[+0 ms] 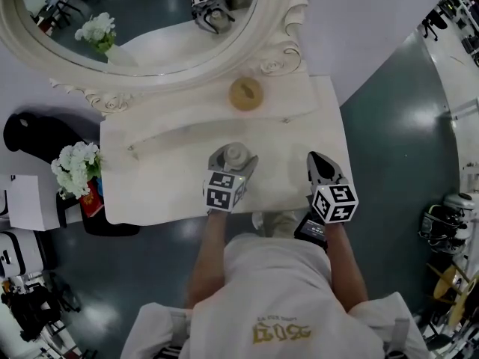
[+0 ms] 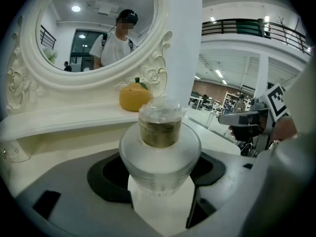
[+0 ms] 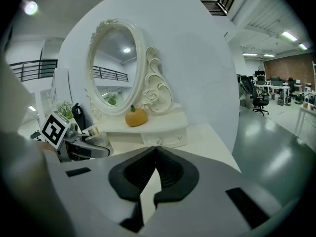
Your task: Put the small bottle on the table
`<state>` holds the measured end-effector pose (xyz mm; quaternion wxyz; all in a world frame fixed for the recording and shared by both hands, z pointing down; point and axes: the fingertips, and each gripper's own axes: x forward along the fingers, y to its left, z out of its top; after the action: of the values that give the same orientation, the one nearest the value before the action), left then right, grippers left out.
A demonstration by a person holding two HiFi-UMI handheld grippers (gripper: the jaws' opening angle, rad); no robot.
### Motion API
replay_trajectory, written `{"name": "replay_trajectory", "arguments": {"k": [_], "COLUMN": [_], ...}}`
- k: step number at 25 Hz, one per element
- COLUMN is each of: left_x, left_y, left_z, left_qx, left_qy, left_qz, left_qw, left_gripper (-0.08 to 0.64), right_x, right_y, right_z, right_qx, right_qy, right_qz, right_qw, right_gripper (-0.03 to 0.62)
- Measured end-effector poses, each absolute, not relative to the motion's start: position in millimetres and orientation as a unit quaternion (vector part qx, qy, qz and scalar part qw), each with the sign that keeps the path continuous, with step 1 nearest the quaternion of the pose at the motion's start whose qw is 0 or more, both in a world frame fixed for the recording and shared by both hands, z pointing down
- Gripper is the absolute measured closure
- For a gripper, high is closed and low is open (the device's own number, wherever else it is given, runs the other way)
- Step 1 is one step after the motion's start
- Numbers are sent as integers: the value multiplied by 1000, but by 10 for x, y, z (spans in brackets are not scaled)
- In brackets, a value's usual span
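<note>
The small clear plastic bottle (image 2: 160,147), with a wide rounded body, an amber neck and a crinkled clear wrap on top, stands upright between the wide-set jaws of the left gripper (image 1: 232,158), whose dark pads press its sides. It is over the front middle of the white dressing table (image 1: 150,185), below the ornate oval mirror (image 1: 45,51) and a yellow-orange pumpkin-shaped ornament (image 1: 245,93), with glossy dark grey floor (image 1: 389,126) around. Both forearms reach forward, and the right gripper (image 1: 323,169) sits right of the bottle, jaws closed together on nothing.
</note>
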<state>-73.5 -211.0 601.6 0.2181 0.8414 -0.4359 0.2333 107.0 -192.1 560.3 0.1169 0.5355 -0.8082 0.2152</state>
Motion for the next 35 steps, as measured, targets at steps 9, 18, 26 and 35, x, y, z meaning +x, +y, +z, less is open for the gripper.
{"name": "replay_trajectory", "arguments": {"k": [9, 18, 26, 35], "left_x": [-722, -592, -455, -405], "left_y": [-2304, -2455, -2531, -2482], "left_z": [6366, 6583, 6617, 6697], "left_qx": [834, 834, 839, 831], "left_qy": [-432, -422, -417, -410], "left_qz": [253, 271, 278, 327], "left_qw": [232, 229, 212, 185], "left_gripper": [212, 212, 212, 212], "right_x": [1055, 1079, 1081, 895], "right_y": [-2083, -2172, -2241, -2287], "right_z": [5810, 5945, 6040, 5976], "right_qx": [525, 514, 501, 480], "right_qy": [-806, -807, -811, -825], "right_qz": [232, 245, 254, 256], "right_qw": [140, 157, 166, 151], "right_gripper": [580, 580, 580, 580]}}
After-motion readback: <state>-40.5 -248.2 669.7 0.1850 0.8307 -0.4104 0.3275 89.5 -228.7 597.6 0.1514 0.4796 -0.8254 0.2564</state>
